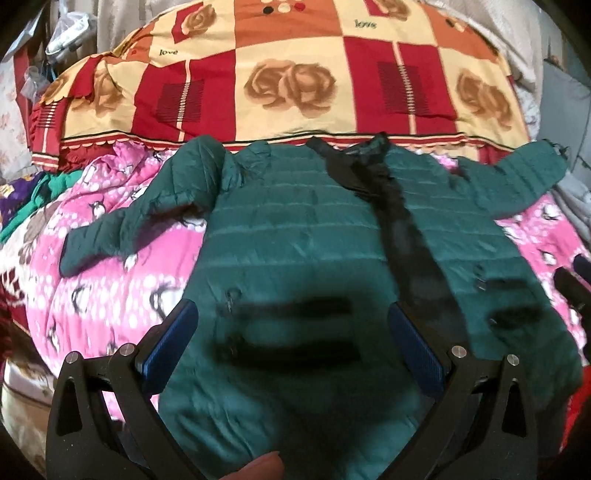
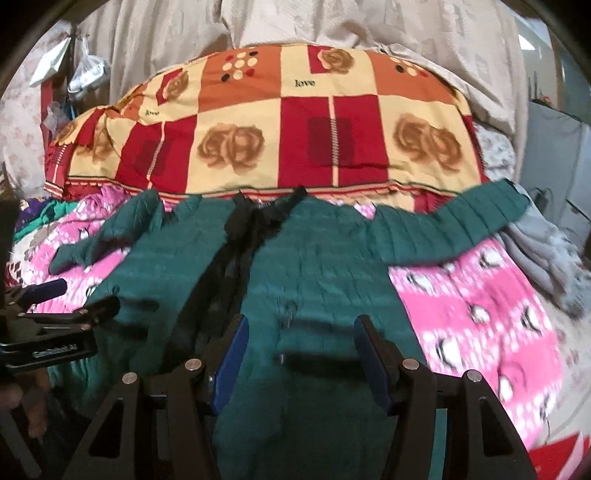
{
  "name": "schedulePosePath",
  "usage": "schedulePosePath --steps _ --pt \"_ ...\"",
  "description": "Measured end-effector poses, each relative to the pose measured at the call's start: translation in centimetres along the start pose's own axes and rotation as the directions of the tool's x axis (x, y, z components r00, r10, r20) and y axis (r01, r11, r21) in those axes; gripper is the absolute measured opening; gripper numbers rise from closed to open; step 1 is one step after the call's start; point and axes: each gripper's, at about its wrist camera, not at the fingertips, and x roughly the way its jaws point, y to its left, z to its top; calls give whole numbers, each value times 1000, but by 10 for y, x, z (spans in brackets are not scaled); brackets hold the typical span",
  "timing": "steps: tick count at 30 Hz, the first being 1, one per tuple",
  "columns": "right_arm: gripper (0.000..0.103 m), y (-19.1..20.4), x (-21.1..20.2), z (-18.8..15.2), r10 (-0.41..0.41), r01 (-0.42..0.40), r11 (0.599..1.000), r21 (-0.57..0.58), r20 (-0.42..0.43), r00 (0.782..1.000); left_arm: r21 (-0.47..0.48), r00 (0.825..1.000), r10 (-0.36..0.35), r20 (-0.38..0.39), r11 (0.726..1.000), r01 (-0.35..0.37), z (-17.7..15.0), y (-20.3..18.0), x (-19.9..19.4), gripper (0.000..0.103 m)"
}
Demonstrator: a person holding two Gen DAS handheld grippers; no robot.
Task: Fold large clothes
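Note:
A dark green quilted jacket (image 1: 295, 236) lies spread front-up on a pink penguin blanket (image 1: 110, 280), black zipper lining down its middle, both sleeves out to the sides. It also shows in the right wrist view (image 2: 317, 266). My left gripper (image 1: 293, 314) is open just above the jacket's lower left part, holding nothing. My right gripper (image 2: 297, 328) is open above the jacket's lower right part, holding nothing. The left gripper (image 2: 74, 299) shows at the left edge of the right wrist view. The right gripper's tip (image 1: 570, 288) shows at the right edge of the left wrist view.
A large red, orange and cream rose-patterned pillow (image 1: 288, 81) lies behind the jacket's collar. A grey garment (image 2: 550, 258) lies at the right beside the right sleeve. Green and purple clothes (image 1: 33, 192) are heaped at the far left. Pale curtains (image 2: 295, 26) hang behind.

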Motion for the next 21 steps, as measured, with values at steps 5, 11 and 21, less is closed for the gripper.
schedulePosePath --steps 5,11,21 --pt "56 -6 37 23 47 -46 998 -37 10 999 -13 1000 8 14 1000 -8 19 12 28 103" --pt "56 -16 89 38 72 -72 996 -52 10 997 -2 1000 11 -9 1000 -11 36 12 62 103" --pt "56 -30 138 26 103 -100 993 56 -47 994 11 1000 12 2 1000 -12 50 5 109 103"
